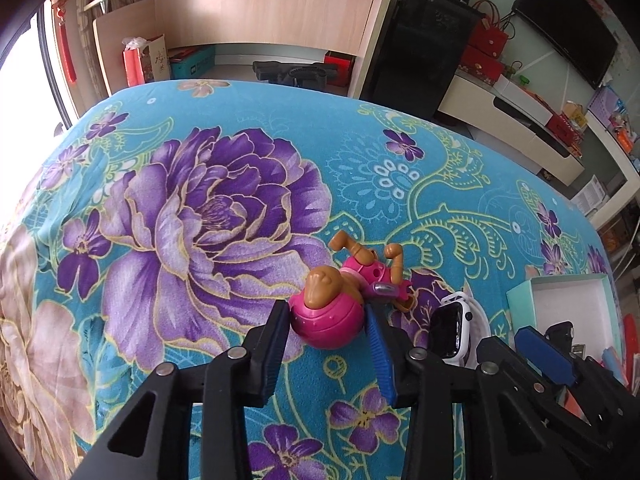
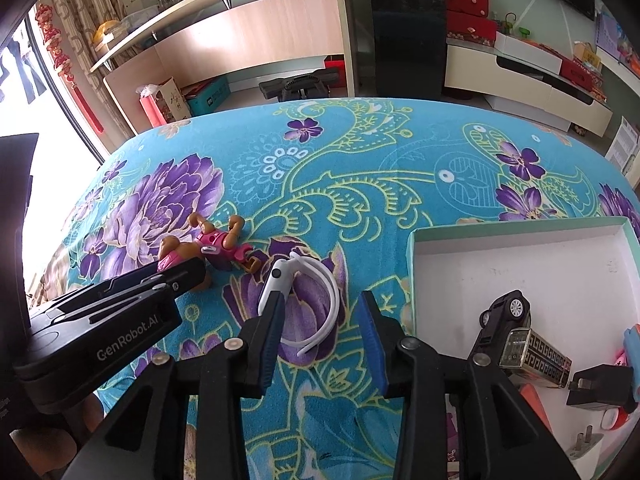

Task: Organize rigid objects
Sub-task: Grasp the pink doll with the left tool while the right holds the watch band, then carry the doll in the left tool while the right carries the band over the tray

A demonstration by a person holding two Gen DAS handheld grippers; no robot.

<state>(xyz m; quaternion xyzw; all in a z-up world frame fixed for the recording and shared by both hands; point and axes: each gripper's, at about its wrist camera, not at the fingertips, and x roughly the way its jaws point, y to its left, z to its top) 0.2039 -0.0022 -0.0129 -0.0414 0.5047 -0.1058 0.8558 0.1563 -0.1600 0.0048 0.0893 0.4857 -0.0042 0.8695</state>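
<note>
A pink and brown toy dog figure [image 1: 340,300] lies on the floral blue cloth. My left gripper [image 1: 326,330] is open with its jaws on either side of the toy's round pink helmet, not clamped. The toy also shows in the right wrist view [image 2: 218,242], partly behind the left gripper [image 2: 176,276]. A white smartwatch [image 2: 304,296] lies on its side on the cloth; it also shows in the left wrist view [image 1: 456,326]. My right gripper [image 2: 320,318] is open around the watch's band, its left finger next to the watch body.
A shallow box with a teal rim [image 2: 412,264] sits at the right and holds a black toy car [image 2: 504,312], a patterned lighter-like block [image 2: 536,354], a black plug and other small items. Shelves, a black cabinet and red boxes stand beyond the table's far edge.
</note>
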